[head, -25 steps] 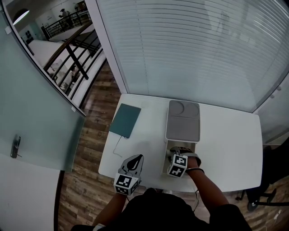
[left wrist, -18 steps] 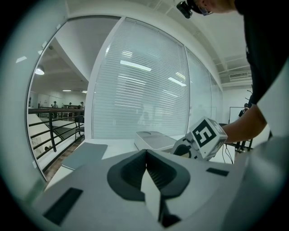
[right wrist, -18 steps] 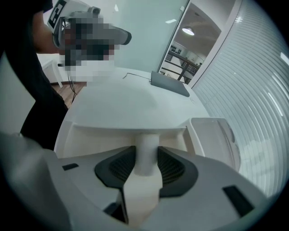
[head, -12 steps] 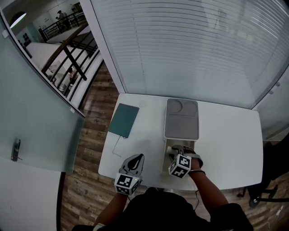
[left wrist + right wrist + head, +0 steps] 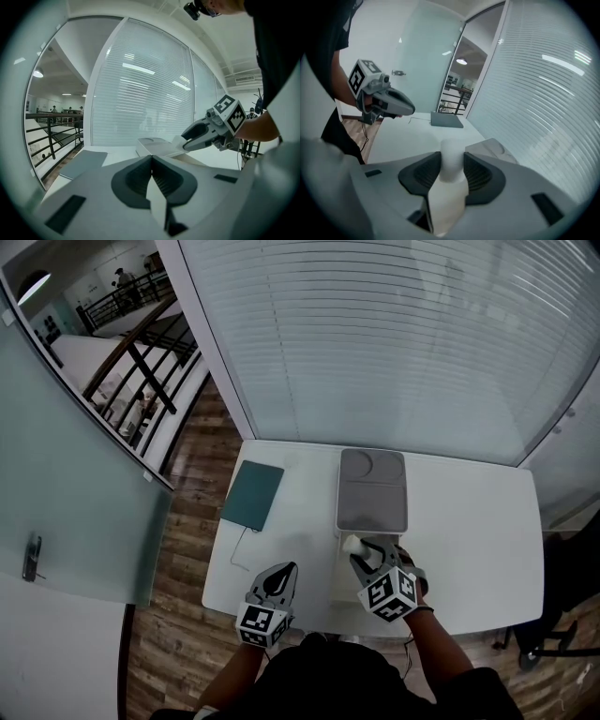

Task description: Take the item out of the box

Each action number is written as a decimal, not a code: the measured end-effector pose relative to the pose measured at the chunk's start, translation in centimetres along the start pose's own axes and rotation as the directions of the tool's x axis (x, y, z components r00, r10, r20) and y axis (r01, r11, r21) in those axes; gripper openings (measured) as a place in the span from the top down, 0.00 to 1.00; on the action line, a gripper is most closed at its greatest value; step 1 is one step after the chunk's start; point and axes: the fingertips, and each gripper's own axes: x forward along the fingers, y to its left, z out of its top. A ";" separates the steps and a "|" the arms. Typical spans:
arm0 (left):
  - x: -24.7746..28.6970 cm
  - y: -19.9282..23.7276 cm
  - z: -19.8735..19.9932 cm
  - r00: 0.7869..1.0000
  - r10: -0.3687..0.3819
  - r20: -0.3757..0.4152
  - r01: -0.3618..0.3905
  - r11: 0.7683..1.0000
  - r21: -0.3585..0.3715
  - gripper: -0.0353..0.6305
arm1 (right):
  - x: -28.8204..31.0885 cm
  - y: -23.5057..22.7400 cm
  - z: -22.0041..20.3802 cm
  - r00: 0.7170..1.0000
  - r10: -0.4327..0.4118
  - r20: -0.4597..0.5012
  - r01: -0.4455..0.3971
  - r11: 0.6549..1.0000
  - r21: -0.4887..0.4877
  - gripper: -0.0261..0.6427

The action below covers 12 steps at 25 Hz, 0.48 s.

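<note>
Right gripper [image 5: 364, 554] pinches the white item [image 5: 353, 545] above the box [image 5: 339, 579] (left gripper [image 5: 285, 569] pressed together); table [image 5: 473, 521] open rightward, blinds [image 5: 394, 343] behind.

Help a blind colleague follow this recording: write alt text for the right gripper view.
The right tongs are shut on a white cylindrical item, held over a white table. Beyond it lie a dark flat pad and the grey box lid; the left tongs hover at upper left.
</note>
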 end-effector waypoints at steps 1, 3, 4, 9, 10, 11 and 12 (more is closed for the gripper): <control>0.0 -0.1 0.2 1.000 -0.003 0.004 0.003 1.000 0.003 0.93 | -0.6 -0.3 0.5 0.999 -0.016 0.031 0.015 1.000 0.024 0.72; 0.0 -0.3 0.3 1.000 -0.010 0.007 0.010 1.000 0.000 0.93 | -1.7 -1.0 1.6 0.994 -0.050 0.094 0.044 0.996 0.074 0.72; 0.0 -0.4 0.3 1.000 -0.013 0.009 0.013 1.000 -0.001 0.93 | -2.3 -1.2 2.1 0.990 -0.069 0.125 0.057 0.994 0.097 0.72; 0.4 -0.6 2.0 0.999 -0.026 0.043 0.025 0.999 0.033 0.93 | -4.9 -2.6 3.5 0.952 -0.180 0.248 0.140 0.975 0.171 0.72; 0.5 -0.7 2.4 0.998 -0.029 0.051 0.027 0.999 0.038 0.93 | -5.4 -2.8 3.7 0.942 -0.199 0.271 0.150 0.970 0.192 0.72; 0.5 -0.9 2.6 0.998 -0.030 0.055 0.028 0.999 0.037 0.93 | -6.0 -3.1 3.9 0.931 -0.216 0.295 0.156 0.964 0.216 0.72; 0.6 -1.0 2.8 0.998 -0.032 0.059 0.030 0.999 0.034 0.93 | -6.6 -3.4 4.2 0.920 -0.234 0.315 0.160 0.957 0.241 0.72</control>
